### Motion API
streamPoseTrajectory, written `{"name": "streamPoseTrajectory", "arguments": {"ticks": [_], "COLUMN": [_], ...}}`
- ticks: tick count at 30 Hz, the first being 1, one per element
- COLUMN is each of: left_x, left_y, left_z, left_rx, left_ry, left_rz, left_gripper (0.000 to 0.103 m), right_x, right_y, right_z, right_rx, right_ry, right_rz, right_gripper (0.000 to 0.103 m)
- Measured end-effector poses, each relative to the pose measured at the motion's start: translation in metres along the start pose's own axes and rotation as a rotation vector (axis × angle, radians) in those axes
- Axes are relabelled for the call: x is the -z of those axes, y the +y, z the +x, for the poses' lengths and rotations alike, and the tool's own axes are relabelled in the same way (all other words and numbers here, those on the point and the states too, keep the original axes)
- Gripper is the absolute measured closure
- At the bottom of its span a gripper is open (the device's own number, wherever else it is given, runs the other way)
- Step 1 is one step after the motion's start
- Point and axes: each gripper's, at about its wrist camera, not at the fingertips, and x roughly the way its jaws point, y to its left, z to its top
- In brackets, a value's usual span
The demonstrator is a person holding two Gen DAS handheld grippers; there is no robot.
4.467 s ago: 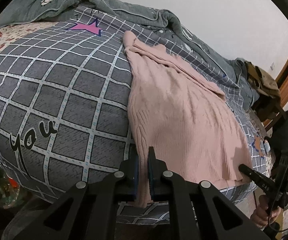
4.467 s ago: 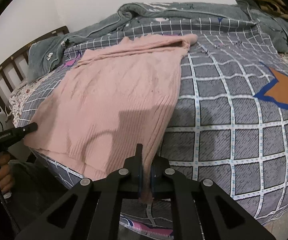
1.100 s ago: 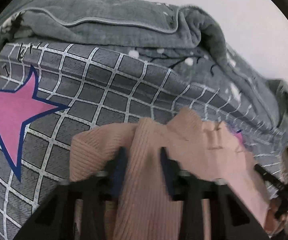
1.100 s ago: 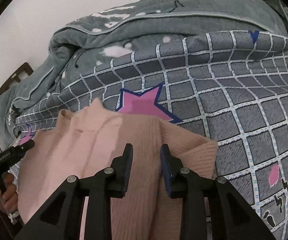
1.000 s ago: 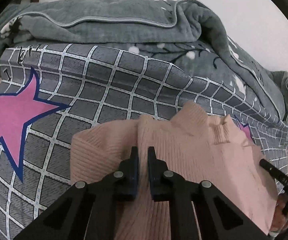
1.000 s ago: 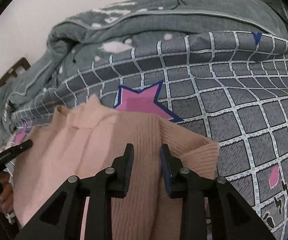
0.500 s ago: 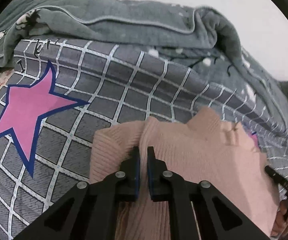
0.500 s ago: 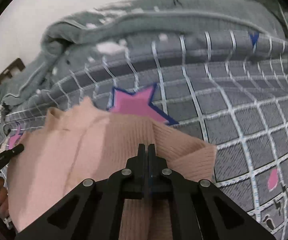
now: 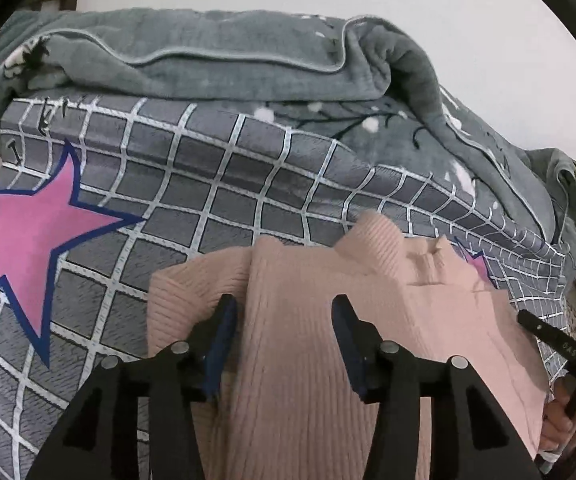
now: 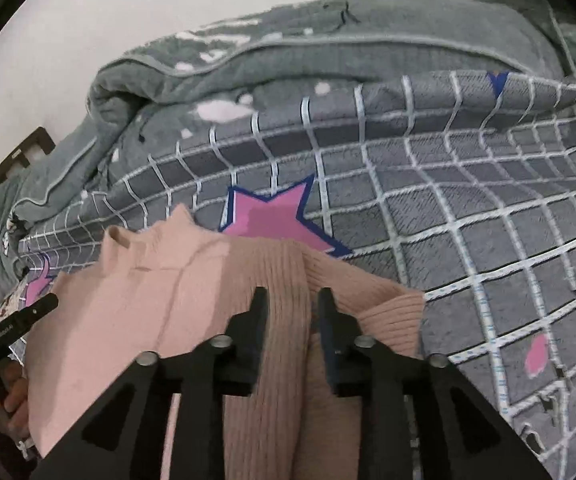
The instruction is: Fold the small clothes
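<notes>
A pink ribbed knit sweater (image 9: 296, 340) lies folded over on the grey checked bedspread (image 9: 208, 184), its collar (image 9: 372, 236) toward the rolled blanket. My left gripper (image 9: 284, 312) is open, fingers astride a ridge of the folded knit near its left edge. In the right wrist view the same sweater (image 10: 168, 312) lies below my right gripper (image 10: 288, 304), which is open over a ribbed fold beside the sleeve cuff (image 10: 392, 312). Each gripper's tip shows at the edge of the other's view.
A rolled grey blanket (image 9: 228, 64) lies along the far side of the bed against a white wall. Pink stars (image 9: 36, 236) are printed on the bedspread (image 10: 428, 184). A dark wooden headboard (image 10: 28, 152) stands at the left.
Both grippers were shut on the sweater's fabric half a second ago and have now opened, letting the folded-over edge lie on the sweater's upper part.
</notes>
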Motion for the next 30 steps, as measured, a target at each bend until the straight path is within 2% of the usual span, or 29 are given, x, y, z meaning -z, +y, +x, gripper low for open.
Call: {"name": "streamPoseTrajectory", "arguments": {"ticks": [2,3,4,6,8,12,18,24,30], "left_x": [0.001,0.002,0.003,0.006,0.01,0.035,0.064,0.065,0.059], "left_y": [0.0,0.0,0.001,0.006,0.008,0.017,0.031,0.044,0.037], "left_z": [-0.007,-0.011,-0.015,-0.026,-0.035,-0.055,-0.069,-0.055,-0.04], "left_rx": [0.01,0.011,0.014,0.036,0.049,0.07,0.085,0.13,0.09], "left_ry": [0.003,0.002,-0.002,-0.008,-0.006,0.003,0.032,0.082,0.095], "left_rz": [-0.002,-0.003,-0.007,-0.018,-0.032,-0.036,-0.046,-0.131,-0.102], "left_gripper": [0.053,0.053,0.051,0.049,0.049,0.048,0.048,0.048,0.048], "right_x": [-0.002,-0.001,-0.001,0.004,0.015,0.041,0.071,0.074,0.067], "right_y": [0.006,0.009,0.011,0.014,0.016,0.016,0.003,-0.007,-0.002], "right_z": [-0.015,-0.025,-0.031,-0.05,-0.066,-0.079,-0.072,-0.058,-0.036], "right_rx": [0.023,0.025,0.026,0.012,0.001,0.039,0.024,-0.03,-0.016], "right_ry": [-0.015,-0.021,-0.022,-0.036,-0.039,0.002,0.062,0.088,0.114], "right_rz": [-0.03,-0.049,-0.059,-0.072,-0.098,-0.157,-0.119,-0.029,-0.04], "right_gripper": [0.065,0.057,0.043,0.026,0.025,0.025,0.025,0.025,0.026]}}
